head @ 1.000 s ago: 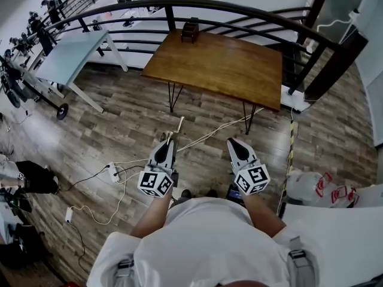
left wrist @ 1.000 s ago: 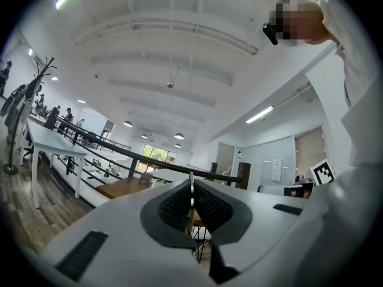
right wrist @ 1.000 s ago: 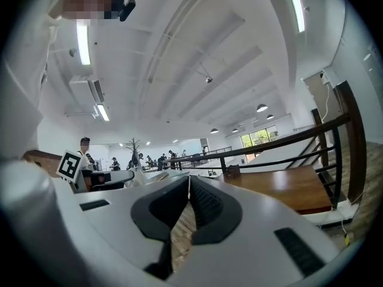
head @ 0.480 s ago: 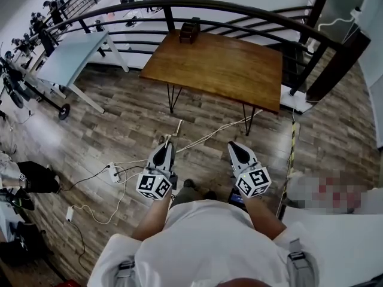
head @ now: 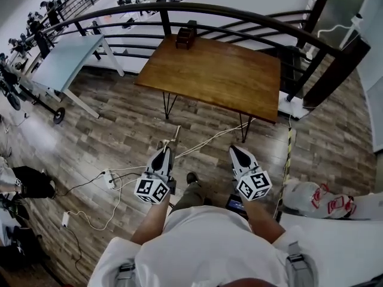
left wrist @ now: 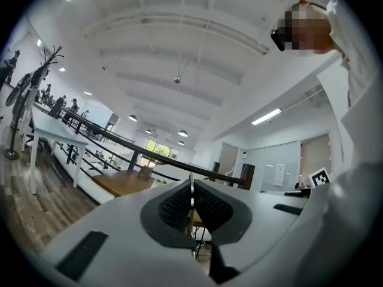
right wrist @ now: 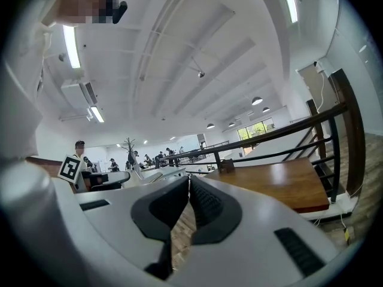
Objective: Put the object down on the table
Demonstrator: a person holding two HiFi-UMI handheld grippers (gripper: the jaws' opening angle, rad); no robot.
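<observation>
**Near field:** the left gripper (head: 163,155) has its jaws closed on a thin pale stick (head: 175,134), which projects forward past the tips. The right gripper (head: 238,153) has its jaws closed together with nothing between them. Both hang in front of the person's torso, above a plank floor (head: 119,118) strewn with cables (head: 122,177).

**Far field:** the wooden tabletop (head: 227,76) is well apart from the stick. It is bare except for a small dark wooden item (head: 185,34) at its far edge, by the railing (head: 251,17).

**Step in hand:** probably the approach. To place the stick well, carry it over the bare middle, lower it nearly flat, then part the jaws.
</observation>
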